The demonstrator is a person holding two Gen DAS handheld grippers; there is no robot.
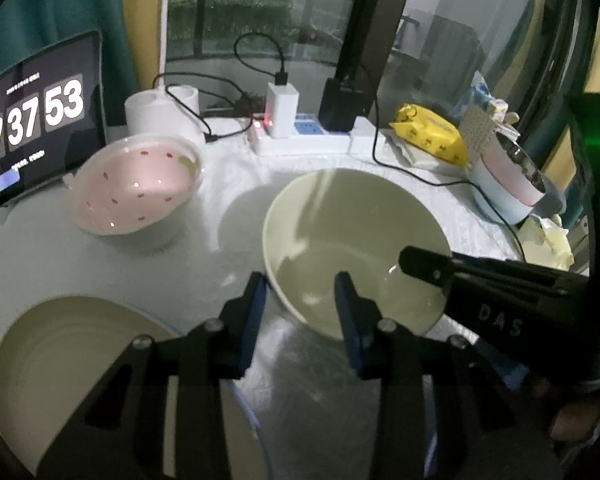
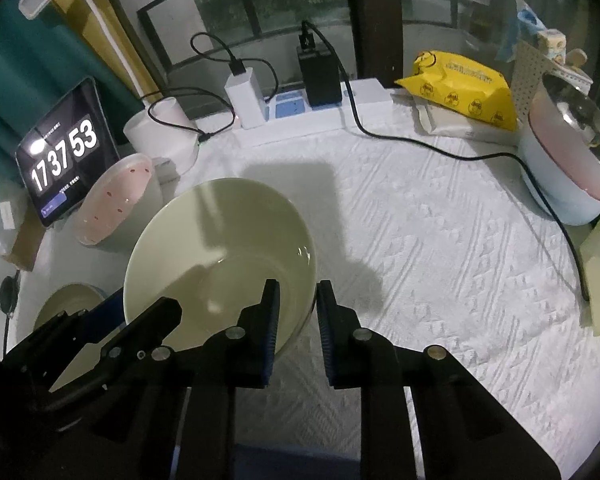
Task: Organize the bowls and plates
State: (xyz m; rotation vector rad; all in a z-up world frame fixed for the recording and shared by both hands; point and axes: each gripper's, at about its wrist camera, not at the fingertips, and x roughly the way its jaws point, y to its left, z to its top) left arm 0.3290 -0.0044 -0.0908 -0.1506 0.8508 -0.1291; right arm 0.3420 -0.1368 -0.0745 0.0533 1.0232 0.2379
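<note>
My round table (image 2: 440, 240), under a white quilted cloth, carries everything. Near its middle sits the large pale-green ceramic bowl (image 1: 352, 248), and both my tools straddle its rim. My left gripper (image 1: 300, 300) has one finger outside the near wall and one inside; whether its pads press I cannot tell. My right gripper (image 2: 298, 312) has its jaws drawn narrow across the rim on the other side, though actual contact is not clear either.

At the table's near left edge lies a cream plate with a blue rim (image 1: 80, 368), partly under my left tool. Toward the left edge, the pink bowl with red dots (image 1: 140, 188) stands just beside the green bowl without touching it.

Crowding the far edge: a tablet showing a clock (image 1: 40, 124), a white cylindrical cup (image 1: 160, 112), a white power strip (image 2: 312, 120) with chargers, and a yellow packet of wipes (image 2: 460, 88). At the right edge stands a pale-blue pot with a pink band (image 2: 568, 164); its black cable (image 2: 440, 152) trails across the cloth behind the green bowl.
</note>
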